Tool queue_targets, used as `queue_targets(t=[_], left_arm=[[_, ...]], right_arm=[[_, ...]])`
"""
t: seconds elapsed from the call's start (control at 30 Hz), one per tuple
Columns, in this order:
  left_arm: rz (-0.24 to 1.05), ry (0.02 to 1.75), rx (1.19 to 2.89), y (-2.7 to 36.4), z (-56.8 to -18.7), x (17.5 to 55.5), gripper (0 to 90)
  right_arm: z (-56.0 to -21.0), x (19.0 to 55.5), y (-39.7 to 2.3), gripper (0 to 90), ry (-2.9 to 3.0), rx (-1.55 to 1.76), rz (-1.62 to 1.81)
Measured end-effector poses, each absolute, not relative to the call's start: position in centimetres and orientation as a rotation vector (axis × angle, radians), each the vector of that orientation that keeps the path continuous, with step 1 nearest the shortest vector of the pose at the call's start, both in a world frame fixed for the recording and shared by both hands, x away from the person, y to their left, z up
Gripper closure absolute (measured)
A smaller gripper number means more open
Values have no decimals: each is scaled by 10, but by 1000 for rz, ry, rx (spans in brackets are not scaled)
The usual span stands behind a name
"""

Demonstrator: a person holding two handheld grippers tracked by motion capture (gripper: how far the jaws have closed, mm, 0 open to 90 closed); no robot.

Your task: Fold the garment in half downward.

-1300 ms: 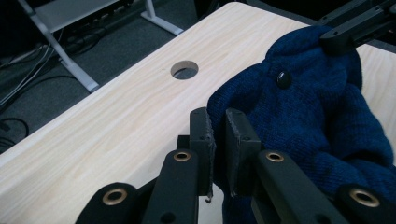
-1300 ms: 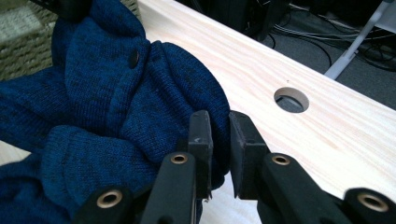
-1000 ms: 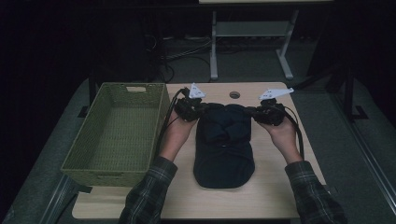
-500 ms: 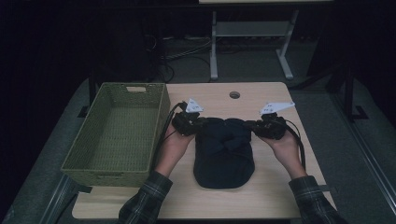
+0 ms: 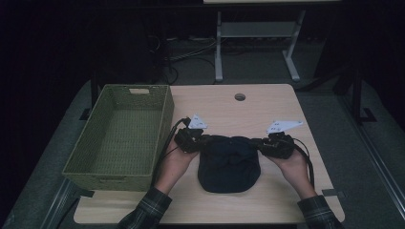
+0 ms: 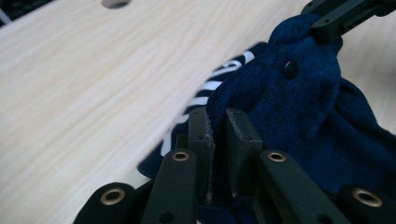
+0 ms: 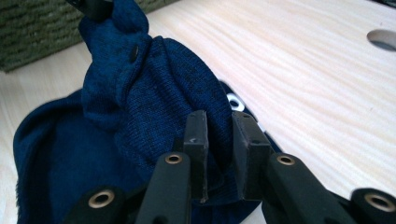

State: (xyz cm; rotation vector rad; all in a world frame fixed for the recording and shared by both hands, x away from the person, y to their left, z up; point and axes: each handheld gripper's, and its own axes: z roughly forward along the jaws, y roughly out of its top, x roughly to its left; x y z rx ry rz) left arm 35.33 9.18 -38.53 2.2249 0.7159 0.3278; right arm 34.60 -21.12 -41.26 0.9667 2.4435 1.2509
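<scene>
High view: both grippers, left (image 5: 195, 141) and right (image 5: 267, 144), have drawn the garment (image 5: 229, 164) nearer, folding it shorter beside the basket (image 5: 162, 112). Left gripper view: jaws pinch knit. Right gripper view: likewise, cloth between jaws.

A dark navy knitted garment (image 5: 229, 164) is seen bunched on the surface near the front edge, right of the basket; its two upper corners are lifted and stretched apart.
</scene>
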Motion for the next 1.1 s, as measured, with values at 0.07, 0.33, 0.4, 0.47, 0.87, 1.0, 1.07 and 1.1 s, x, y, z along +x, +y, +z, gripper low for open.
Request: queue_targets(t=[0.07, 0.33, 0.4, 0.47, 0.87, 1.0, 1.07, 1.1], left_arm=[[319, 714, 2236, 91, -388, 349, 812], [275, 696, 2270, 95, -397, 330, 808], [262, 693, 2267, 96, -399, 326, 806], [247, 694, 2264, 97, -401, 323, 802], [164, 689, 2264, 103, -410, 306, 750], [147, 685, 2262, 104, -411, 300, 704], [144, 685, 2262, 104, -411, 297, 679], [143, 688, 2262, 104, -411, 295, 669]], right_arm=[[-415, 342, -211, 762, 2454, 963, 1236], [-424, 323, -210, 747, 2486, 950, 1226], [-426, 320, -209, 742, 2491, 940, 1219], [-427, 316, -210, 734, 2494, 946, 1226], [-434, 296, -213, 659, 2534, 959, 1236], [-437, 287, -215, 640, 2546, 958, 1245], [-437, 283, -215, 627, 2552, 958, 1246], [-437, 281, -215, 622, 2555, 958, 1246]])
